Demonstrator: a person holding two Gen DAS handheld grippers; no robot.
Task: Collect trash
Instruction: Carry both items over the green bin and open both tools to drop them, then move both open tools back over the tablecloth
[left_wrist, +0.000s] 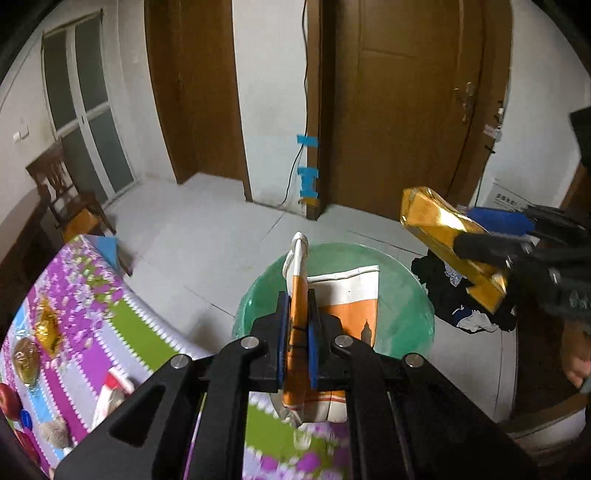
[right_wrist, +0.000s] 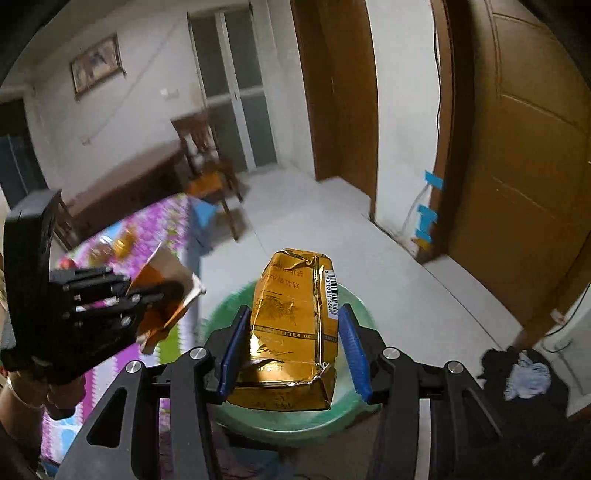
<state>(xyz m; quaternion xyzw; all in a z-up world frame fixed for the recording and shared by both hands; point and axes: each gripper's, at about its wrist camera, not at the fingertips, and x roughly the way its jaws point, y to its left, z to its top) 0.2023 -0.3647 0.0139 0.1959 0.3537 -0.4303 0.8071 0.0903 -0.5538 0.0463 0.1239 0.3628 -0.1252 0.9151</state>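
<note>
1. Nearest in the left wrist view, the left gripper (left_wrist: 298, 332) has its fingers (left_wrist: 283, 332) clamped narrow on an orange-and-white wrapper (left_wrist: 299, 314), held edge-on so its long axis runs up and away from the fingers, the white end topmost.
2. In the right wrist view the right gripper (right_wrist: 291, 347) carries a crumpled gold packet (right_wrist: 291, 325). Its blue fingers (right_wrist: 351, 350) stand fairly wide on either side. The left one seems to touch the foil and the right one shows a small gap, so I cannot tell how firm that hold is. The packet's long axis points forward, along the fingers.
3. Just beyond and below both loads lies the green bin (left_wrist: 402, 295), round and open-topped, standing on the floor by the edge of the bench (left_wrist: 74, 295). From the left gripper the wrapper hangs over the near part of the bin's mouth. A second orange-and-white wrapper face (left_wrist: 351, 295) shows behind the fingers, and I cannot tell whether it is in the bin or part of the held piece.
4. The gold packet sits over the bin's mouth in the right view, while from the left it appears to the right of the rim. I judge the left load the better placed, so release calls for little travel.
5. Further left, the bench with its purple-and-green patterned cloth holds more foil and small items (left_wrist: 44, 332).
6. Farthest are a dark clothes heap (left_wrist: 469, 302), a wooden chair (left_wrist: 62, 192) and brown doors (left_wrist: 402, 110).
</note>
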